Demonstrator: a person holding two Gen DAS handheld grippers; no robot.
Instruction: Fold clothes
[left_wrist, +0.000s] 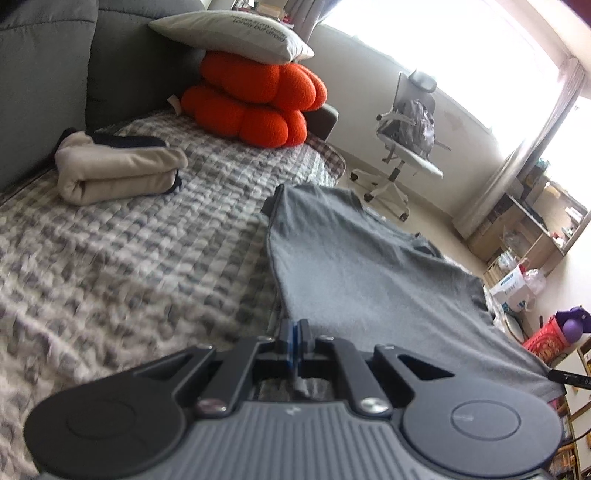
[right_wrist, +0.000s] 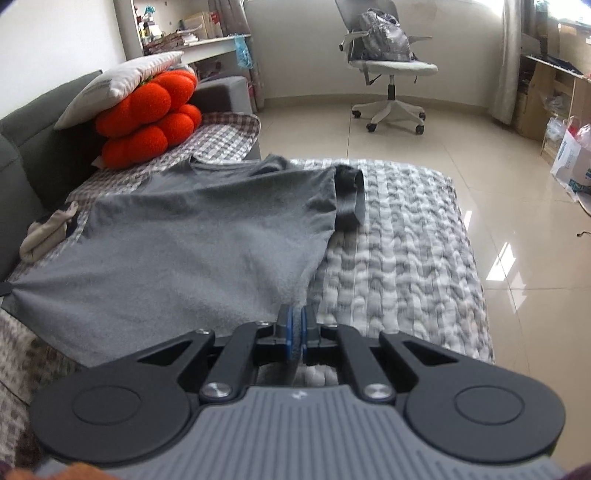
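Observation:
A grey T-shirt (left_wrist: 369, 273) is stretched out above the checked sofa cover (left_wrist: 147, 258). My left gripper (left_wrist: 294, 326) is shut on the near hem corner of the shirt. In the right wrist view the same grey T-shirt (right_wrist: 207, 243) spreads away toward the orange cushion, one sleeve (right_wrist: 349, 199) lying folded at its far right. My right gripper (right_wrist: 295, 317) is shut on the other near corner of the hem. The tip of the right gripper (left_wrist: 569, 377) shows at the shirt's right edge in the left wrist view.
A folded beige garment (left_wrist: 118, 170) lies by the grey sofa back (left_wrist: 44, 74). An orange cushion (left_wrist: 255, 103) sits under a white pillow (left_wrist: 236, 33). A white office chair (right_wrist: 391, 66) stands on the tiled floor (right_wrist: 517, 221). Shelves and bags (left_wrist: 517, 284) line the right wall.

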